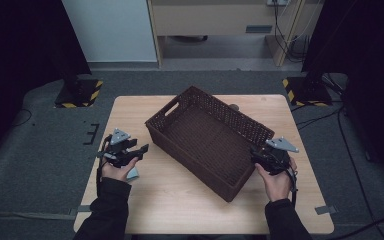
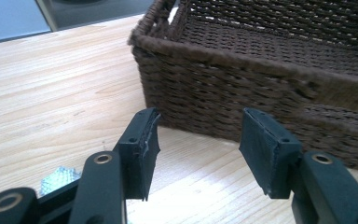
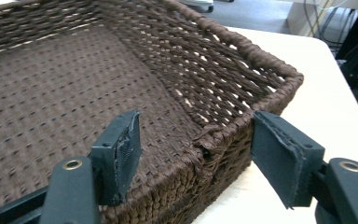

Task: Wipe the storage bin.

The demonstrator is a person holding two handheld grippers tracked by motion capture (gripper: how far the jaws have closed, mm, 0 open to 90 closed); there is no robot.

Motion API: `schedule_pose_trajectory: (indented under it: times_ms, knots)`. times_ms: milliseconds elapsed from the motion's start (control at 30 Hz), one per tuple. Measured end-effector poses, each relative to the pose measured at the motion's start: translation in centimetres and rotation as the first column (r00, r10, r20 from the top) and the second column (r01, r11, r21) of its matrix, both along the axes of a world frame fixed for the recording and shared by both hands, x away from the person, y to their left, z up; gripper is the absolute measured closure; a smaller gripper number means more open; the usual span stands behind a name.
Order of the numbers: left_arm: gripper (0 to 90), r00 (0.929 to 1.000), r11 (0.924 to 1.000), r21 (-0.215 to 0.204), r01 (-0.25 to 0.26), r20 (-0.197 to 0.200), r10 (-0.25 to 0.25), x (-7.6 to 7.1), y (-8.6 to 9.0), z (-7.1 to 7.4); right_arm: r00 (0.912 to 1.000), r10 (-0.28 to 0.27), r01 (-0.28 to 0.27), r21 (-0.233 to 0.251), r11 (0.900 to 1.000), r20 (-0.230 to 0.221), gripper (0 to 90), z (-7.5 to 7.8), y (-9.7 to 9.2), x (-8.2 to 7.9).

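The brown woven basket (image 1: 210, 137) sits skewed across the middle of the wooden table (image 1: 180, 200), empty, with a cut-out handle in its far short wall and its long sides running on a diagonal. At its near right end the right gripper (image 1: 263, 155) has its jaws spread wide astride the rim: in the right gripper view one pad hangs over the basket floor and the other outside the wall, with the woven edge (image 3: 223, 140) between them but not yet pinched. The step in hand looks like taking hold of that rim, so the thing to do well is to lower the jaws until the thick braided edge sits deep between the pads, then close squarely on it, since a shallow bite on loose weave may slip or fray the strands. The left gripper (image 1: 141, 148) hovers just off the basket's near left side, jaws equally wide and holding nothing, its pads facing the side wall (image 2: 223, 93). A small silvery scrap (image 2: 58, 179) lies on the table beneath that hand, clear of the work.
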State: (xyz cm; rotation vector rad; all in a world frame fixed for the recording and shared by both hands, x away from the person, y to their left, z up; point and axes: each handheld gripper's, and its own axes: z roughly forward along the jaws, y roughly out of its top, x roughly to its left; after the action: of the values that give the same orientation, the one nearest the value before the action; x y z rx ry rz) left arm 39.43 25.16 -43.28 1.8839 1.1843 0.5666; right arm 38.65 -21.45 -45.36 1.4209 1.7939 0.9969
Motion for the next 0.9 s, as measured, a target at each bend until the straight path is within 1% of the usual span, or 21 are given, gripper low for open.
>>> schedule_pose_trajectory:
  times_ms: [67, 133, 233, 300, 333, 367, 400, 433, 567, 667, 767, 833, 867, 900]
  knots:
    - [45.7, 1.0, 1.0, -0.001, 0.001, -0.001, -0.001, 0.1, 0.1, 0.0, 0.9999, -0.012, 0.012, 0.006, 0.9999, 0.002, 33.0, -0.1, -0.1, 0.2]
    - [45.9, 1.0, 1.0, -0.007, -0.002, 0.0, 0.002, 0.1, 0.2, 0.0, 0.9998, -0.013, 0.013, 0.007, 0.9999, 0.013, 32.2, 0.1, -0.2, -0.1]
    - [46.0, 1.0, 1.0, -0.006, -0.004, 0.005, 0.004, 0.1, 0.5, 0.1, 0.9998, 0.01, -0.011, 0.02, 0.9997, 0.015, 28.8, 0.3, 0.2, -1.1]
    - [46.0, 0.9999, 0.9999, -0.006, -0.01, 0.006, 0.01, 0.1, 0.6, 0.1, 0.9997, 0.023, -0.022, 0.024, 0.9994, -0.006, 28.3, 0.1, 0.8, -1.6]
    - [46.1, 0.9999, 0.9999, -0.002, -0.011, 0.005, 0.011, 0.2, 0.6, 0.1, 0.9992, 0.034, -0.033, 0.04, 0.9987, -0.019, 26.3, -0.1, 1.1, -1.8]
    - [46.3, 0.9999, 0.9999, 0.0, -0.012, 0.004, 0.012, 0.2, 0.7, 0.1, 0.9994, 0.029, -0.028, 0.031, 0.9991, -0.021, 26.9, -0.2, 1.3, -1.8]
    - [46.3, 0.9999, 0.9999, 0.0, -0.014, 0.002, 0.014, 0.3, 0.7, 0.1, 0.9995, 0.021, -0.022, -0.002, 0.9998, -0.025, 28.4, -0.3, 1.5, -1.8]
    - [46.3, 0.9999, 0.9999, -0.003, -0.017, 0.004, 0.017, 0.3, 0.7, 0.1, 0.9995, 0.016, -0.017, -0.006, 0.9998, -0.025, 29.0, -0.3, 1.4, -1.7]
    - [46.2, 0.9999, 0.9998, 0.009, -0.015, 0.003, 0.015, 0.7, 0.8, 0.0, 0.9997, 0.007, -0.007, -0.005, 1.0, -0.025, 33.1, -0.4, 0.9, -1.0]
    - [46.0, 0.9999, 0.9999, 0.006, -0.014, 0.008, 0.014, 1.2, 0.8, 0.1, 0.9996, -0.002, 0.001, -0.006, 1.0, -0.028, 34.6, -0.4, 0.3, -0.4]
    - [46.0, 0.9999, 0.9999, -0.015, -0.007, 0.01, 0.007, 1.6, 0.8, 0.4, 0.9998, -0.006, 0.006, 0.005, 1.0, -0.017, 32.0, -0.2, 0.0, -0.6]
    - [45.8, 0.9998, 1.0, -0.004, -0.002, 0.021, 0.003, 1.7, 0.8, 0.6, 0.9998, 0.01, -0.009, 0.01, 0.9999, -0.016, 29.6, -0.2, 0.2, -1.1]
    - [45.8, 0.9997, 1.0, -0.003, 0.001, 0.024, -0.001, 1.7, 0.9, 0.7, 0.9995, 0.021, -0.02, 0.017, 0.9997, -0.023, 30.0, -0.2, 0.4, -1.3]
    - [45.7, 0.9996, 1.0, -0.007, 0.002, 0.029, -0.002, 1.8, 1.0, 0.9, 0.9994, 0.023, -0.023, 0.008, 0.9997, -0.026, 30.2, -0.2, 0.6, -1.4]
